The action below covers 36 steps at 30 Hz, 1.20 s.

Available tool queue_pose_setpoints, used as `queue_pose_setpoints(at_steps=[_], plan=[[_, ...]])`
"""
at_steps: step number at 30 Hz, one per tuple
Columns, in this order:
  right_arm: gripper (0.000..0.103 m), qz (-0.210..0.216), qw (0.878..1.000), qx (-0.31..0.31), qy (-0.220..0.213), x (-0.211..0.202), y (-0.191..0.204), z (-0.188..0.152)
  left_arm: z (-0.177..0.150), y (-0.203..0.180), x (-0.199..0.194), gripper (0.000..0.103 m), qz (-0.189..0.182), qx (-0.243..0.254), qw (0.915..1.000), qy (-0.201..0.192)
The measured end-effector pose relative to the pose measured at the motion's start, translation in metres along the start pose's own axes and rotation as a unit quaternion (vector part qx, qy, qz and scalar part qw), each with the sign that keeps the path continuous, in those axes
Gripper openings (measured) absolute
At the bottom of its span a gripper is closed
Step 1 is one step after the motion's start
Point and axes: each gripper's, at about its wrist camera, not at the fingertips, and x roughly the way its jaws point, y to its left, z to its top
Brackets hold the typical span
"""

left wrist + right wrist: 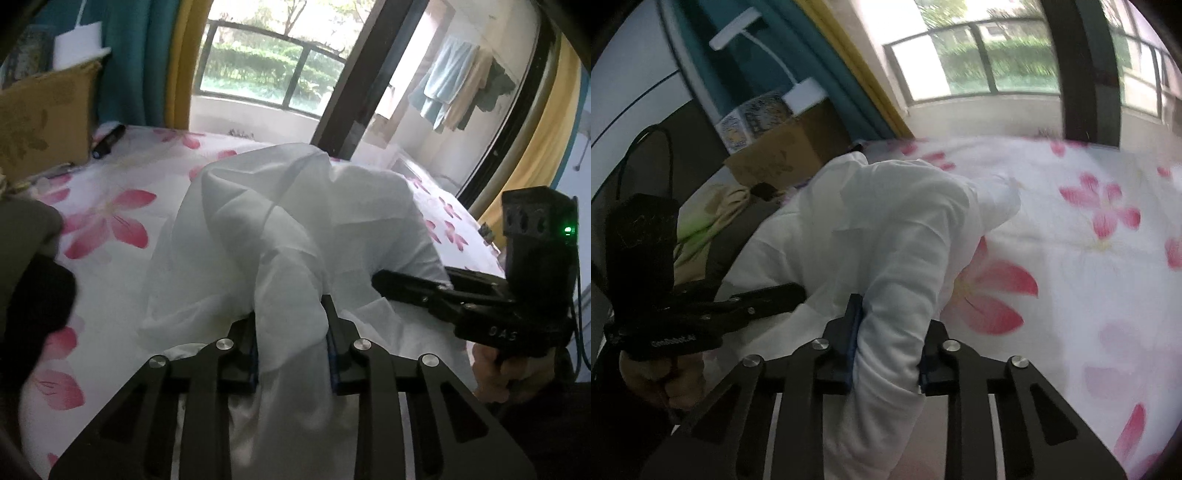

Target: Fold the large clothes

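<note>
the white garment (295, 221) lies bunched in the middle of the bed (122, 177), on a sheet printed with pink flowers. the left claw (291, 343) is clamped on a thick fold of that garment: the cloth fills the gap between its blue-padded fingers (252, 354) and rises away toward twelve o'clock. in the same view the right claw (384, 282) reaches in from three o'clock, its tip against the cloth. seen from its own camera, the right claw (888, 343) likewise pinches a rolled fold of the white garment (886, 221), which humps up toward eleven o'clock. the left claw (798, 291) shows at nine o'clock there, a hand (665, 380) gripping its handle. a cardboard box (783, 155) stands at the bed's far edge near ten o'clock, beside a teal curtain (129, 66).
</note>
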Motion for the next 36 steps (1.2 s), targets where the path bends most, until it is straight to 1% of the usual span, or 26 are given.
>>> queue_pose_setpoints(at_steps=[4, 10, 15, 23, 26, 30, 36], plan=[[0.022, 0.002, 0.999, -0.033, -0.016, -0.009, 0.019, 0.012, 0.001, 0.004, -0.015, 0.028, 0.002, -0.004, 0.9998, -0.020], [0.021, 0.008, 0.997, -0.064, -0.033, -0.013, 0.042, 0.025, 0.009, 0.015, -0.043, 0.028, 0.013, 0.000, 0.9984, -0.054], [0.021, 0.019, 0.995, -0.083, -0.048, -0.012, 0.063, 0.038, 0.017, 0.027, -0.068, 0.028, 0.031, 0.007, 0.9962, -0.081], [0.021, 0.042, 0.991, -0.116, -0.060, 0.004, 0.098, 0.056, 0.025, 0.052, -0.101, 0.028, 0.064, 0.007, 0.9922, -0.107], [0.021, 0.051, 0.989, -0.123, -0.064, 0.010, 0.111, 0.061, 0.027, 0.062, -0.109, 0.028, 0.073, 0.008, 0.9912, -0.110], [0.021, 0.060, 0.989, -0.118, -0.061, 0.024, 0.119, 0.066, 0.029, 0.074, -0.111, 0.028, 0.084, 0.011, 0.9913, -0.101], [0.021, 0.067, 0.993, -0.086, -0.033, 0.049, 0.112, 0.065, 0.026, 0.092, -0.091, 0.029, 0.083, -0.003, 0.9940, -0.072]])
